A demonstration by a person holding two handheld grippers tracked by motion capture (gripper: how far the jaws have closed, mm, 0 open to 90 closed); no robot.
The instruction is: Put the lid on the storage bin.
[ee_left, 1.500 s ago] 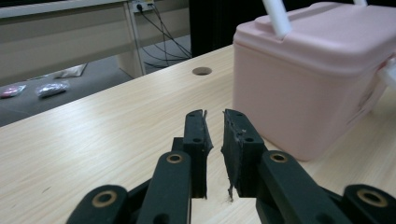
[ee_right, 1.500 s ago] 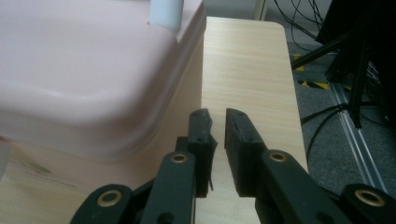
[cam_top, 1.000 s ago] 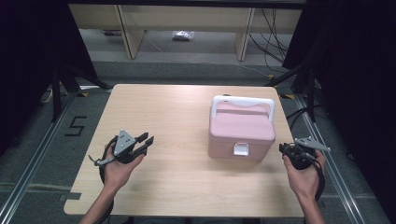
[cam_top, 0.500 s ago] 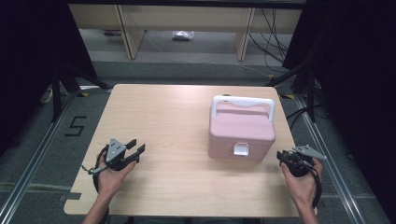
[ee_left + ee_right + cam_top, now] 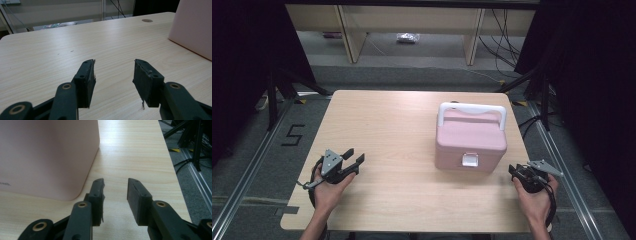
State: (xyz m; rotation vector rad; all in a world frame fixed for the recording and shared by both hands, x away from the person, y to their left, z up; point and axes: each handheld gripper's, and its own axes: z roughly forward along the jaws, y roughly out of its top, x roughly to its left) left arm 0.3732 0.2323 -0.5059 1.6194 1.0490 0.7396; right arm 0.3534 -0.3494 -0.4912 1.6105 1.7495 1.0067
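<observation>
Resting low over a pale wooden table [image 5: 402, 120], two hand-held black grippers flank a pink plastic box with a white handle and white front latch [image 5: 469, 137].

Left gripper [image 5: 354, 159] sits near the table's front left, well apart from the box; its jaws have just been opening and stand wide with only bare wood between them [image 5: 113, 72]. Right gripper [image 5: 513, 172] is just beside the box's front right corner [image 5: 50, 157], not touching it; its jaws have likewise just been opening, nothing between them [image 5: 115, 191].
</observation>
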